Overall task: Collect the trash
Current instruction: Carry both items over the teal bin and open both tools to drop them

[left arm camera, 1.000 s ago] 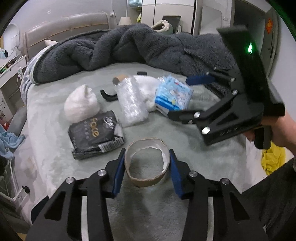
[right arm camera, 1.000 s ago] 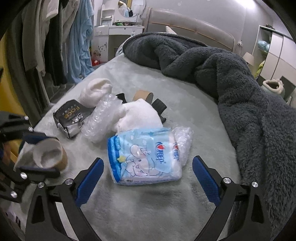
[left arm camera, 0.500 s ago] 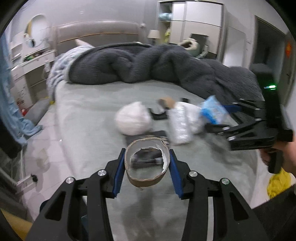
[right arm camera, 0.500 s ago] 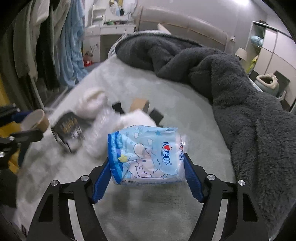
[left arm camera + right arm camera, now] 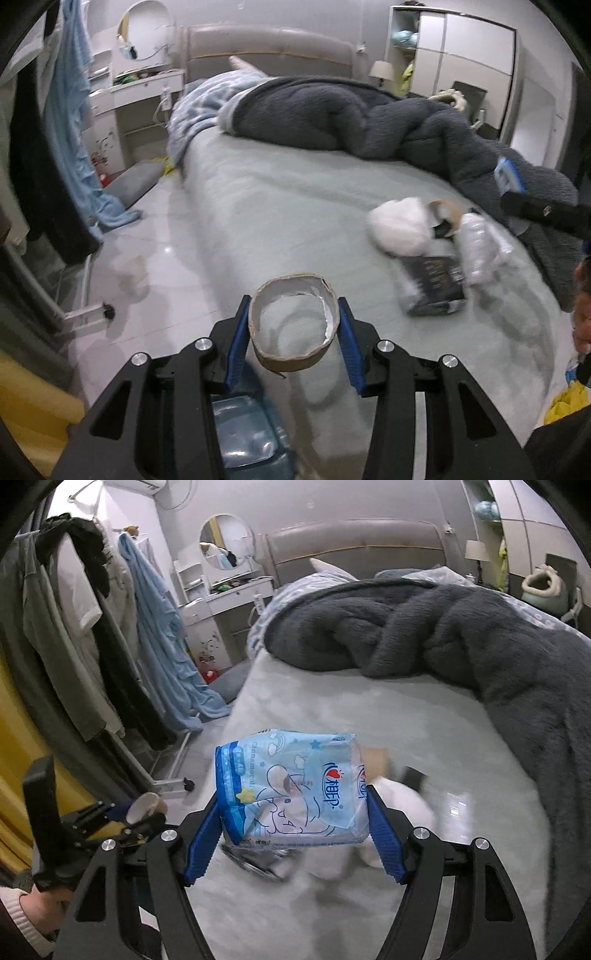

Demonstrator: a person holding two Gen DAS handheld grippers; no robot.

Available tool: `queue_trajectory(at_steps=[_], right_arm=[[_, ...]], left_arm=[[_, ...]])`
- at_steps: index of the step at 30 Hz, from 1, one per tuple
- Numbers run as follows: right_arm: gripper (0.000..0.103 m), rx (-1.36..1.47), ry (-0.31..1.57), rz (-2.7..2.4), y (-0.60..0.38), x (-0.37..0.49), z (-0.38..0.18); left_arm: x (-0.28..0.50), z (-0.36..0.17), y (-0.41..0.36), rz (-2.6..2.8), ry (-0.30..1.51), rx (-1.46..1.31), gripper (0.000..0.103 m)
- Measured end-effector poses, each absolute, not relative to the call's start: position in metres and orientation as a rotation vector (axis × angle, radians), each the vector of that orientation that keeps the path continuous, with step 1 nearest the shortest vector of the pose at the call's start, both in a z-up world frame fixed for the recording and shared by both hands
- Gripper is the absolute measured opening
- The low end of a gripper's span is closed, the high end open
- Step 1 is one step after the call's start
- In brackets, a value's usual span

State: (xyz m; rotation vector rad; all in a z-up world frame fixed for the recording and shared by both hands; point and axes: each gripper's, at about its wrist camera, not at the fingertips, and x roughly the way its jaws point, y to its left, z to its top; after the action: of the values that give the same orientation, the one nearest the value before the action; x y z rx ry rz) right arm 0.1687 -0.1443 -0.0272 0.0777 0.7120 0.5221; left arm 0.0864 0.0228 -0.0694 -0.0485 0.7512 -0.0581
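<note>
Left wrist view: left gripper [image 5: 294, 341] clamps cardboard tape ring [image 5: 293, 328], lifted over bed [image 5: 280, 221] edge
Right wrist view: right gripper [image 5: 294, 821] pinches blue tissue pack [image 5: 291, 790] above bed
Beyond: black packet [image 5: 434, 284], white wad [image 5: 400, 230], grey blanket [image 5: 369, 122]

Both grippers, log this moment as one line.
left gripper: shut on cardboard ring | right gripper: shut on blue tissue pack | both lifted above bed

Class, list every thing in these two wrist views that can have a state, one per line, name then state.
left gripper: shut on the cardboard ring
cardboard ring: held off the bed, open end up
right gripper: shut on the blue tissue pack
blue tissue pack: lifted, squeezed between pads
black packet: lying flat on the bed
dark blanket: rumpled
</note>
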Motion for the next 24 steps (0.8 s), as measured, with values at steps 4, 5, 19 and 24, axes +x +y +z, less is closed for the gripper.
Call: queue_trajectory(at_steps=[4, 5, 19, 24], right_arm=[[0.074, 0.068, 0.72, 0.565, -0.113, 0.169, -0.026], [0.074, 0.065, 0.723, 0.579, -0.105, 0.169, -0.026], [0.074, -0.007, 0.831, 0.784, 0.027, 0.157, -0.048], [0.074, -0.028, 0.89, 0.82, 0.063, 0.158, -0.062]], left_arm=[[0.087, -0.083, 0.05, -0.002, 0.814, -0.056, 0.047], [0.086, -0.086, 0.054, 0.01, 0.828, -0.054, 0.047], [0.066, -0.152, 0.135, 0.108, 1.079, -0.101, 0.047], [0.056, -0.176, 0.155, 0.103, 1.176, -0.135, 0.047]])
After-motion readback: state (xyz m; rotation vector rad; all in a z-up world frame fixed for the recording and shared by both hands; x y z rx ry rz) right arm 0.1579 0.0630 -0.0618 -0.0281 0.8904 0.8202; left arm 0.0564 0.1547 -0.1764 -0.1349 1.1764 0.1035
